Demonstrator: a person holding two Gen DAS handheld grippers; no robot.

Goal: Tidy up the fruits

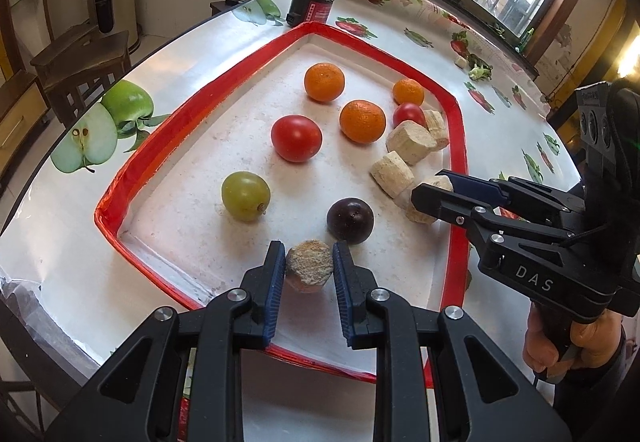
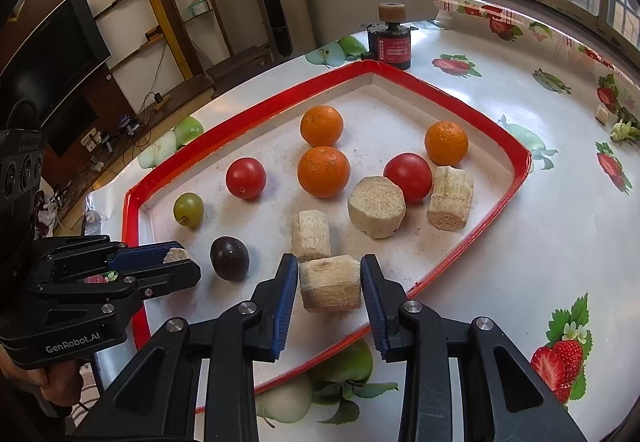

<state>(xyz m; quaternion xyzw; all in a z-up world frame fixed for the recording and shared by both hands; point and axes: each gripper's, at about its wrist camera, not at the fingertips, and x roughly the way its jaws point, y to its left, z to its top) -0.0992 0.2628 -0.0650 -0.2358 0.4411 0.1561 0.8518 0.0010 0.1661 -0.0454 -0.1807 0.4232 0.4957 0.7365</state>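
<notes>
Holding items in both grippers over a red-rimmed tray (image 2: pixel 256 110) on a fruit-patterned surface (image 2: pixel 520 242); risks listed left to right.

- Left gripper (image 1: pixel 309 266): jaws are pinching a small crumbly beige chunk (image 1: pixel 309 267) at the near edge of the tray. Judgement: the chunk is looking brittle, so a hard squeeze could be breaking it, and a loose one could be letting it drop onto the dark plum (image 1: pixel 350 215) just beyond, setting the plum rolling.
- Green grape (image 1: pixel 245 195), far left in the tray, and red tomato (image 1: pixel 296 138) behind it: both are sitting loose and round. Judgement: any bump to the tray or a sweep of the jaws could be sending them rolling toward the rim.
- Three oranges, among them the middle one (image 2: pixel 323 171): lying in the far half, close to a second tomato (image 2: pixel 408 176). Judgement: crowding here is leaving little room for jaws to enter without nudging a neighbour.
- Right gripper (image 2: pixel 330 284): jaws are bracketing a pale cut cylinder (image 2: pixel 330 284), pads at its ends; whether they are pressing firmly I cannot tell. Judgement: a weak hold could be letting it slip against the upright piece (image 2: pixel 310 236) touching it behind, toppling that piece.
- Two more cut pieces (image 2: pixel 376 208) lying right of centre: judgement, they are standing in the likely path of the right gripper.
</notes>
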